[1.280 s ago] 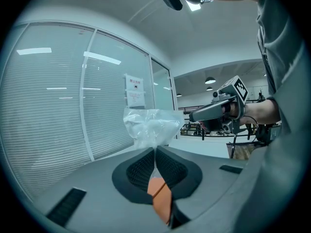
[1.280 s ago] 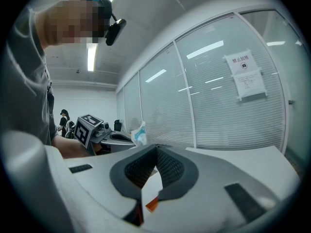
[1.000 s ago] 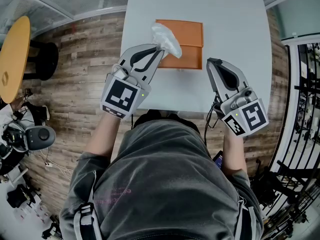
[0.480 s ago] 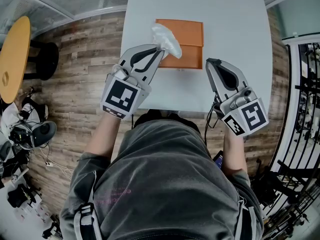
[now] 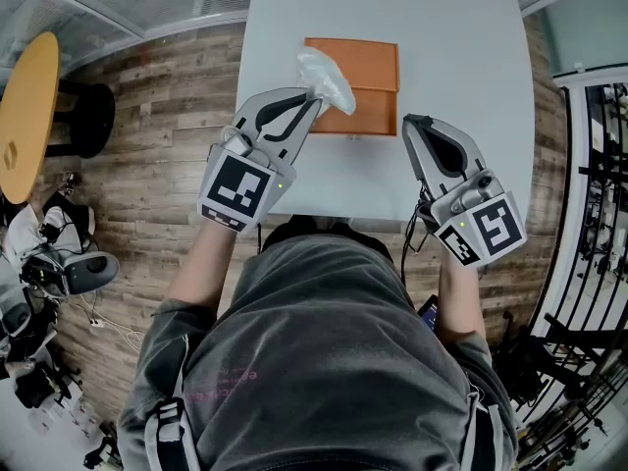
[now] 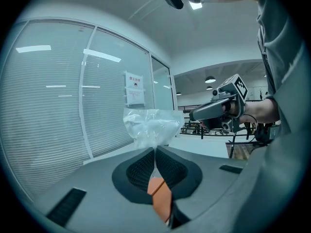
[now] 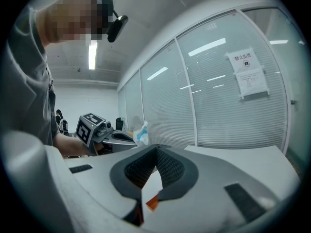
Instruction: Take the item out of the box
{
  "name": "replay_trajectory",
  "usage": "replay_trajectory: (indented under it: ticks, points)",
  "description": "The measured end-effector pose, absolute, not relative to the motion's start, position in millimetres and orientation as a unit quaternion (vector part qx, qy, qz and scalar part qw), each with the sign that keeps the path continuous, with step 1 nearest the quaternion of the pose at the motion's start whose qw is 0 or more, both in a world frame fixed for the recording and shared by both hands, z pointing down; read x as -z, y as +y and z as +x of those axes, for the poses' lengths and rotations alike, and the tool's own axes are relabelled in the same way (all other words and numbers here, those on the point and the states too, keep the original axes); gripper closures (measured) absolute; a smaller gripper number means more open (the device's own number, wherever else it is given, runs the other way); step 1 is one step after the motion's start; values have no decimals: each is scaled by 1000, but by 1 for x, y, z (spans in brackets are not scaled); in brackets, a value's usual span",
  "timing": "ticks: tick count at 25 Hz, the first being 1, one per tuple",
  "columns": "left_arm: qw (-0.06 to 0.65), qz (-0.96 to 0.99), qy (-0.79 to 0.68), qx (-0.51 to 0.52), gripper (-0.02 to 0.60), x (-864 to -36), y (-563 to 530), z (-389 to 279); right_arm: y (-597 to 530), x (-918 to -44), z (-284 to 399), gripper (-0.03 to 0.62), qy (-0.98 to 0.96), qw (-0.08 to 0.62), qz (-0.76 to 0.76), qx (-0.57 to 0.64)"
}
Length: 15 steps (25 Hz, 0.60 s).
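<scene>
A flat orange box [image 5: 368,77] lies on the white table [image 5: 442,27]. My left gripper [image 5: 316,96] is shut on a crumpled clear plastic bag [image 5: 329,78], held over the box's left edge. In the left gripper view the bag [image 6: 150,127] sticks up from the closed tips of the left gripper [image 6: 155,149], and a bit of the box [image 6: 160,198] shows below. My right gripper [image 5: 412,123] is shut and empty, to the right of the box near the table's front edge. The right gripper view shows its tips [image 7: 156,148] together, with the left gripper [image 7: 104,132] and the bag [image 7: 141,132] beyond.
A round yellow table [image 5: 25,106] stands on the wooden floor at the left, with gear on the floor below it [image 5: 69,268]. A black metal rack [image 5: 599,165] runs along the right. A glass wall with blinds [image 6: 63,106] lies behind the table.
Both grippers and the bag are where they were. Only the gear on the floor at the far left has shifted.
</scene>
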State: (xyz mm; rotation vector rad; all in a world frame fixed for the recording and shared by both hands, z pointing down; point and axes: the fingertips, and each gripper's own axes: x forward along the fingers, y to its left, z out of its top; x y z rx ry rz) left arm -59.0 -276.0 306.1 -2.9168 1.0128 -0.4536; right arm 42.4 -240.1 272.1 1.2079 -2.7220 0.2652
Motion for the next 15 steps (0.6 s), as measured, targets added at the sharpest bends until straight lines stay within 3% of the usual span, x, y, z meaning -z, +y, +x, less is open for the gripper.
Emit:
replay_trajectory:
  ticks: [15]
  points:
    - [11, -936, 319, 147, 557, -308, -273, -59, -238, -273, 40, 591, -909, 78, 401, -86]
